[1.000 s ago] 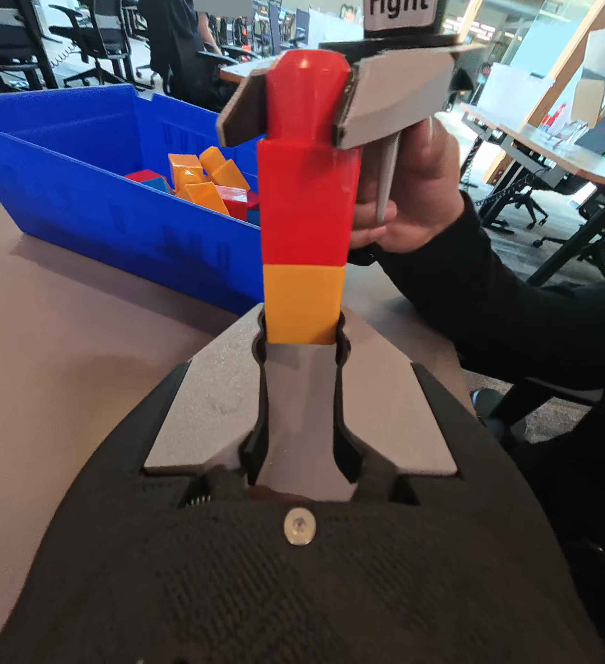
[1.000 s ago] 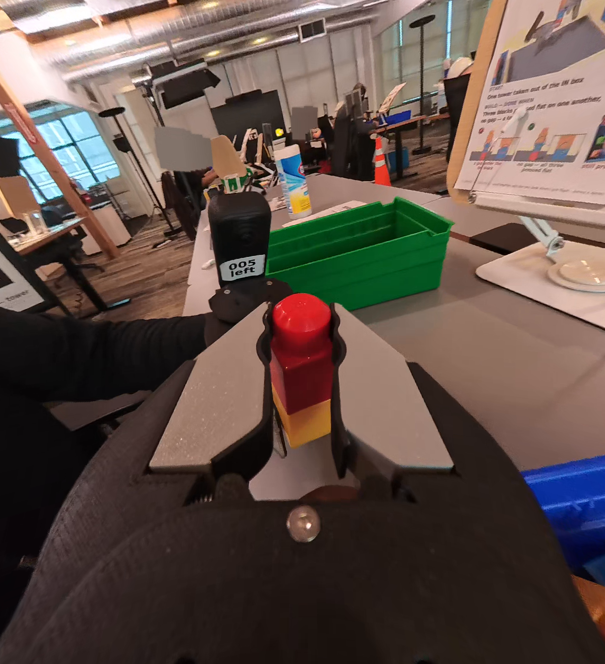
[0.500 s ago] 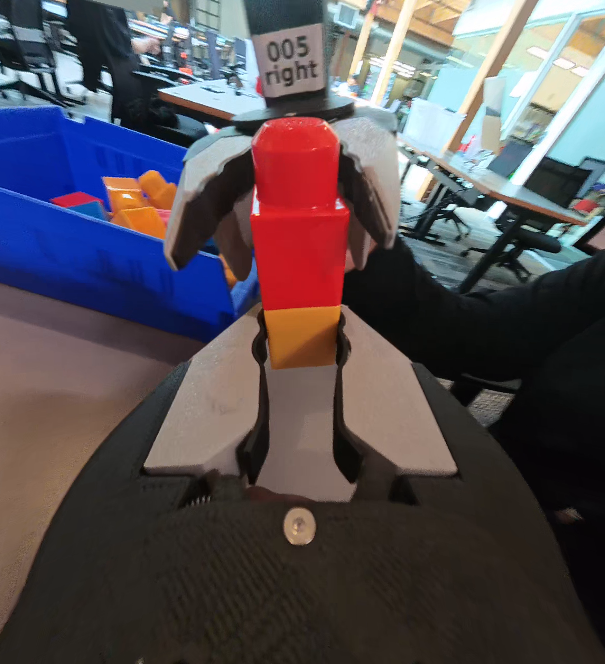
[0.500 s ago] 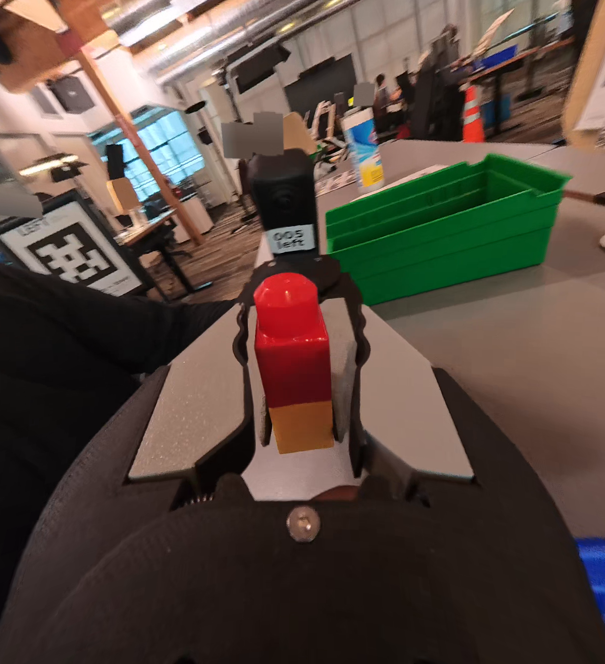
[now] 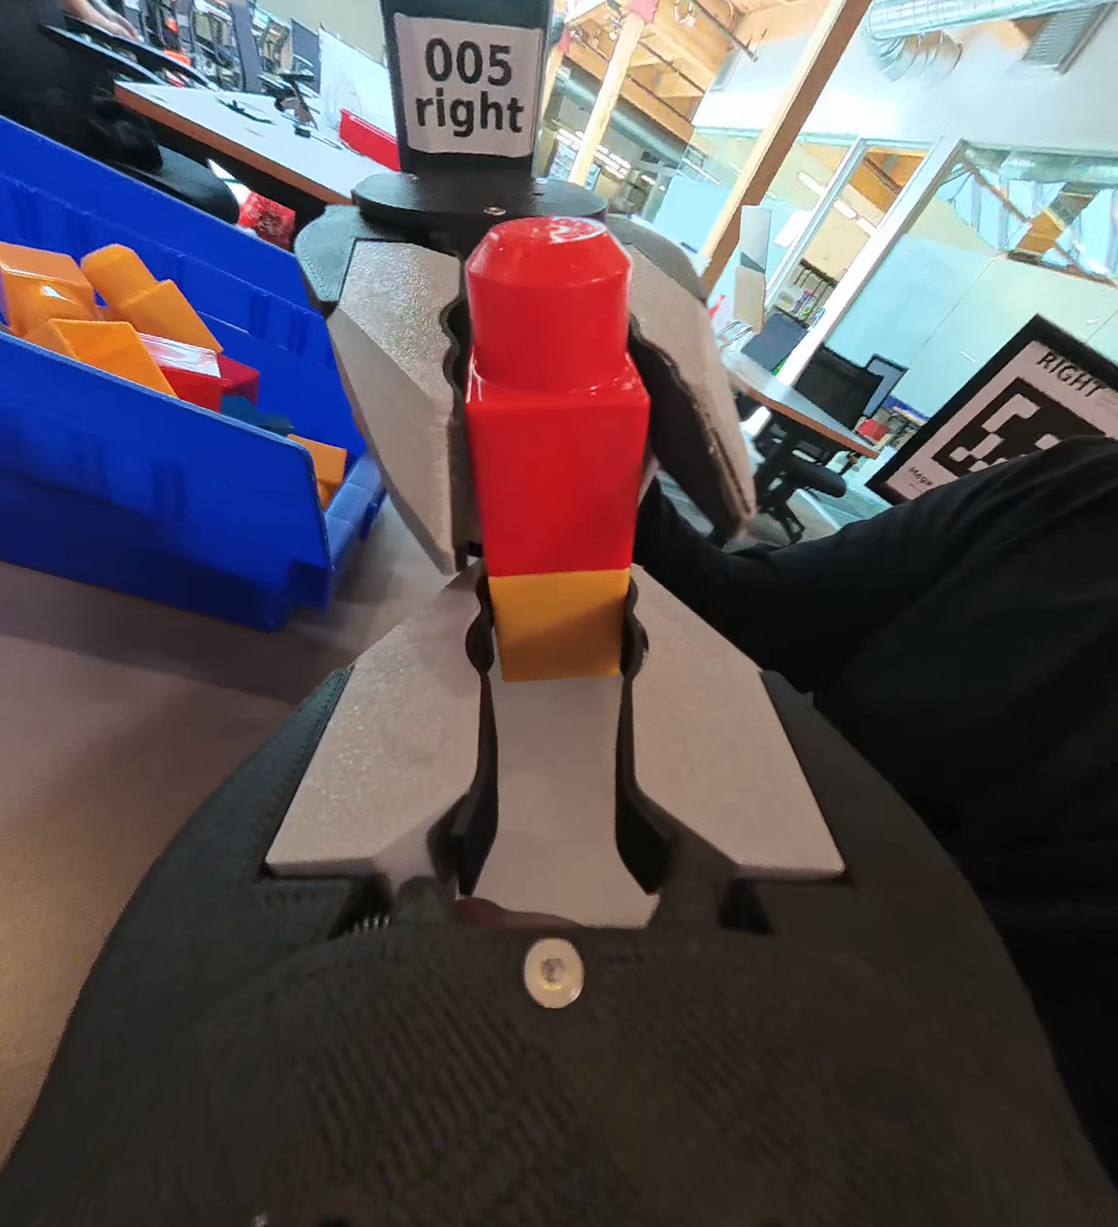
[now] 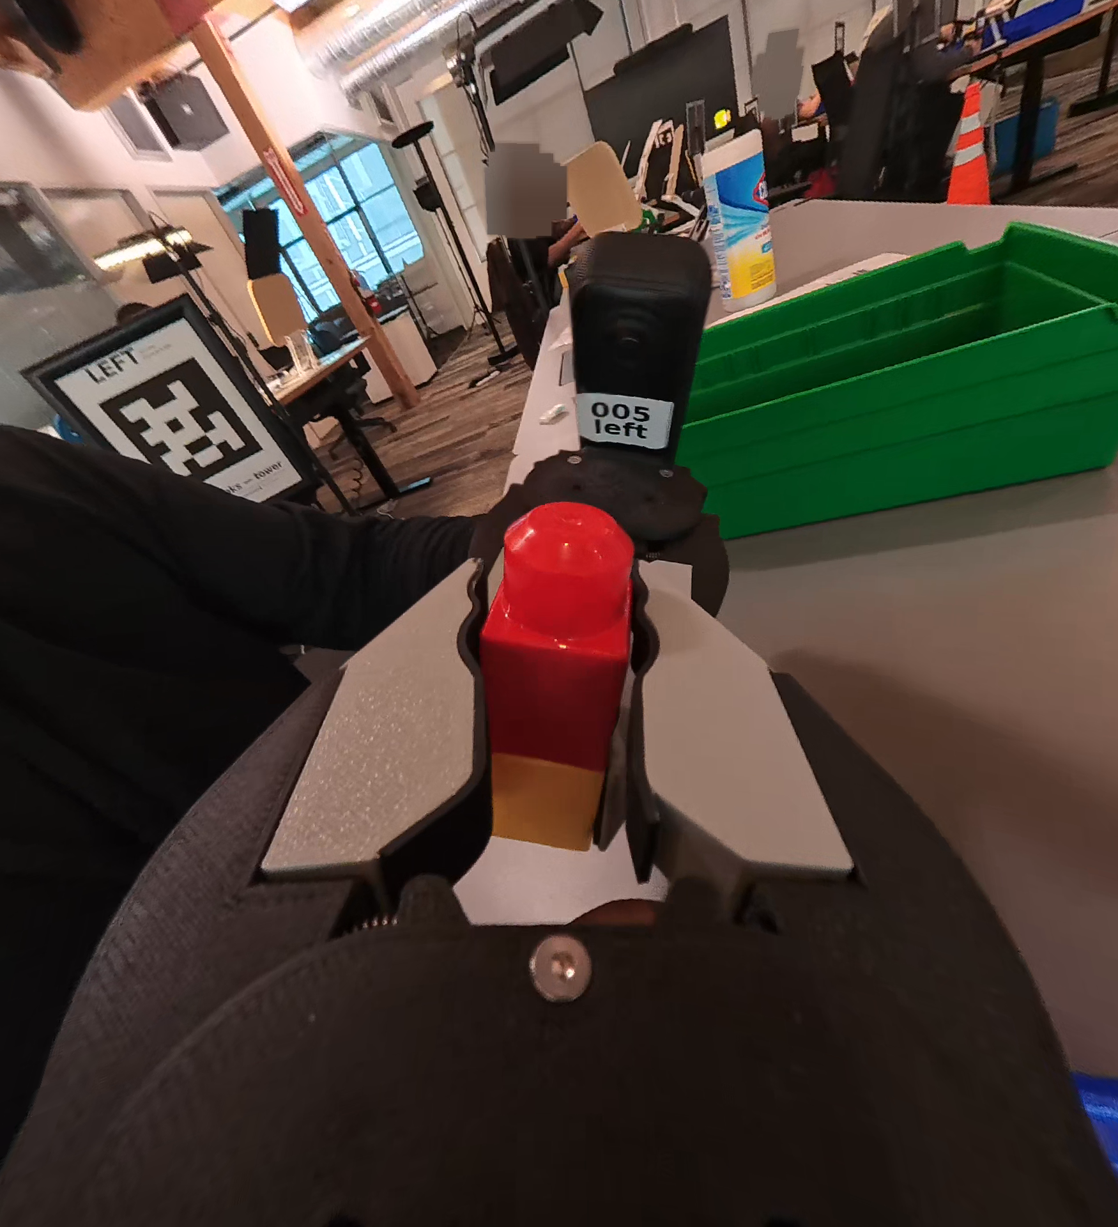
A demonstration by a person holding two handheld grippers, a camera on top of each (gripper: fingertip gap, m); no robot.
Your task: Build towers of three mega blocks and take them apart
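Sitting on the grey tabletop (image 5: 78,763) are a blue plastic bin (image 5: 145,504) of loose blocks and a green plastic bin (image 6: 908,411). Above the table, the left gripper (image 5: 556,624) clamps the orange block (image 5: 556,627); the right gripper (image 6: 556,637) closes on the red block (image 6: 553,690) stacked above.

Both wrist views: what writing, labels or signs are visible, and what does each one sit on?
Wording not transcribed; bearers only.
White label, post above right gripper.
Pale label, post above left gripper.
Captioned marker board, each view.
Printed wipes canister.
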